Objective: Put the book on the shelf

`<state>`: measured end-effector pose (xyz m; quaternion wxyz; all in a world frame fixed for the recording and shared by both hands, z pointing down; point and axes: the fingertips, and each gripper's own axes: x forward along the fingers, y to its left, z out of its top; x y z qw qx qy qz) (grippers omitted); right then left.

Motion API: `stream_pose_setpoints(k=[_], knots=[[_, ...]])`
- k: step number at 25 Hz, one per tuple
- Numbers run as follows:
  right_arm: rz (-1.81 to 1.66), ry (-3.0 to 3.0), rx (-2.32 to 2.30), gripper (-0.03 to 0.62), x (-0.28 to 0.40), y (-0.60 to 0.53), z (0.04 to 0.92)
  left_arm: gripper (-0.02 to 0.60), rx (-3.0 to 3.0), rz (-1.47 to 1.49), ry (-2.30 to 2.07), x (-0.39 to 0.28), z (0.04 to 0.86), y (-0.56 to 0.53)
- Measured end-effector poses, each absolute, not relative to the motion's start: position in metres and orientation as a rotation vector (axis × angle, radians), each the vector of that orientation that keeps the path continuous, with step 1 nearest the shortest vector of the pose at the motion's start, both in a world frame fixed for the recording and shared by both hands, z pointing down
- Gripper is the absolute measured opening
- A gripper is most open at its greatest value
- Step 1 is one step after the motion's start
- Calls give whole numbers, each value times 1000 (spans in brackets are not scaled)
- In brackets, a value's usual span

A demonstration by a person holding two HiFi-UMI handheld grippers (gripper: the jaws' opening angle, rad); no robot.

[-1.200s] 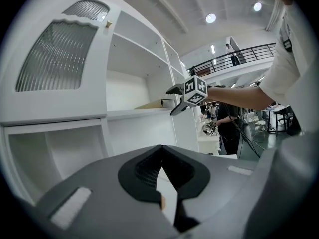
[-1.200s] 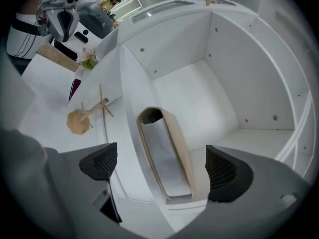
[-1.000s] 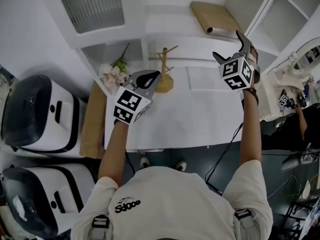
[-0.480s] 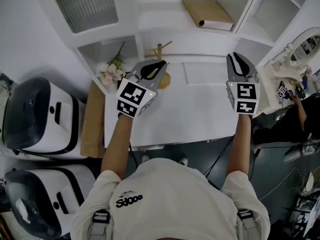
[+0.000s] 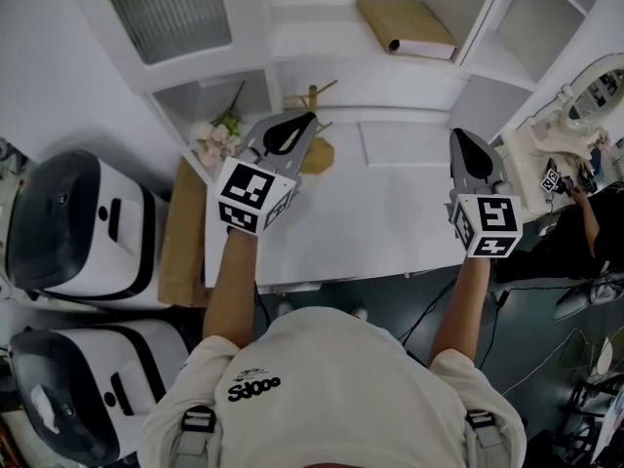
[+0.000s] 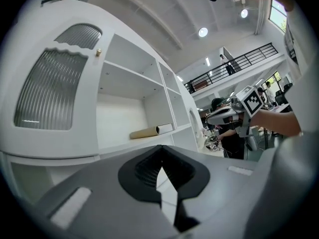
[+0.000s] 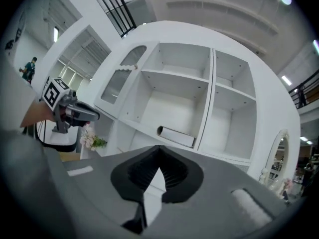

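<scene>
Head view alone shows wooden stand [image 5: 314,98] | book [image 5: 405,24] on shelf [image 5: 312,42] | left tool [image 5: 310,118], right tool [image 5: 458,136] pressed together, empty

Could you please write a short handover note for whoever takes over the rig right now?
Left gripper: shut, nothing in it.
Right gripper: jaws have just closed, nothing between them.
The tan-covered book lies flat on the white cabinet shelf, apart from both grippers.
Done: the book is on the shelf.
Left: nothing that shows for this task.
</scene>
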<state>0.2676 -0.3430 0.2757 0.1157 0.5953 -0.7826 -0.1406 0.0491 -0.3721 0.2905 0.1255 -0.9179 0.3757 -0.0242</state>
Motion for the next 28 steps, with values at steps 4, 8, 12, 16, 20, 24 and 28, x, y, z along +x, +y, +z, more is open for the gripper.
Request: stream_pose_setpoints(k=[4, 8, 12, 16, 20, 24, 28], knots=[[-388, -2393, 1689, 0, 251, -332, 272, 20, -2660, -75, 1110, 43, 290, -368], [-395, -2409, 1655, 0, 241, -330, 272, 20, -2651, -82, 1118, 39, 289, -365], [-371, -2418, 1643, 0, 238, -332, 278, 20, -2647, -98, 1109, 40, 290, -362], [-356, -2416, 1623, 0, 235, -332, 284, 20, -2649, -117, 1097, 42, 292, -361], [-344, -2414, 1610, 0, 233, -333, 290, 20, -2656, -128, 1084, 45, 296, -360], [-330, -2413, 1607, 0, 234, -332, 293, 20, -2664, -131, 1069, 49, 299, -359], [-324, -2415, 1593, 0, 235, -332, 296, 20, -2672, -135, 1057, 53, 301, -360]])
